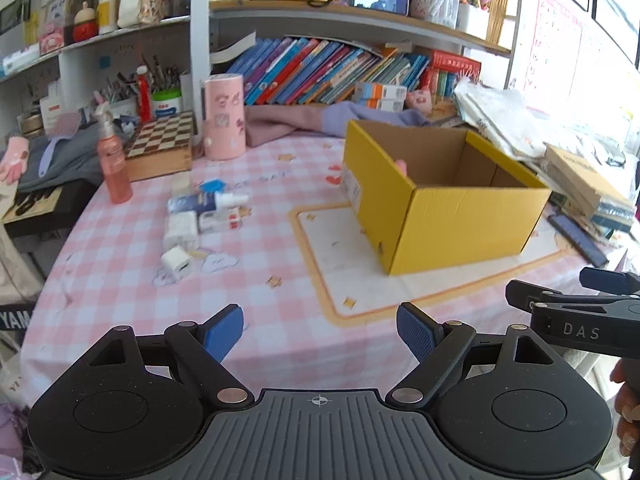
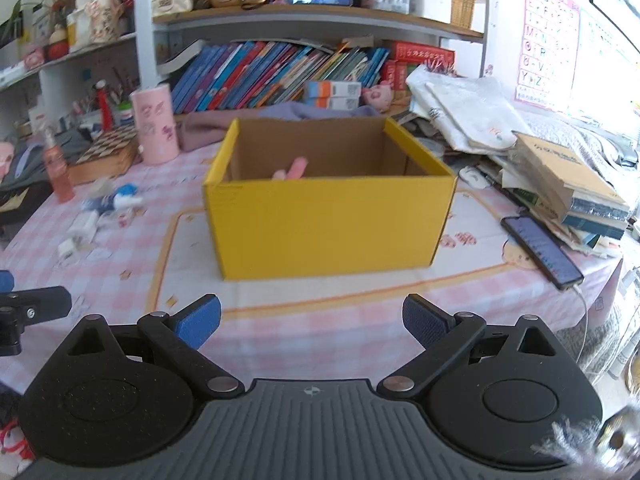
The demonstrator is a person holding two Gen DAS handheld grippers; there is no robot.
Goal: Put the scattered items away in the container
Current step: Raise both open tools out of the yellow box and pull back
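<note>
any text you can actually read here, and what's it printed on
"DAS": on the right gripper, seen from the left wrist view.
"YAM", cut off by the frame: on a dark item at the left edge.
Alphabet poster: letters, partly legible.
Book spines, box labels: too blurred.

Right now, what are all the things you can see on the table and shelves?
cardboard box: one, yellow, open, middle of the table; something pink lies inside
small items: a handful, white and blue, scattered left of the box
white charger plug: one, nearest of that cluster
spray bottle: one, orange-pink, far left
chessboard box: one, wooden, behind the bottle
pink cylinder: one, upright beside the chessboard
phone: one, dark, right of the box
books: many, mostly blue, leaning on the shelf
tablecloth: one, pink checked
left gripper: open, empty
right gripper: open, empty
</note>
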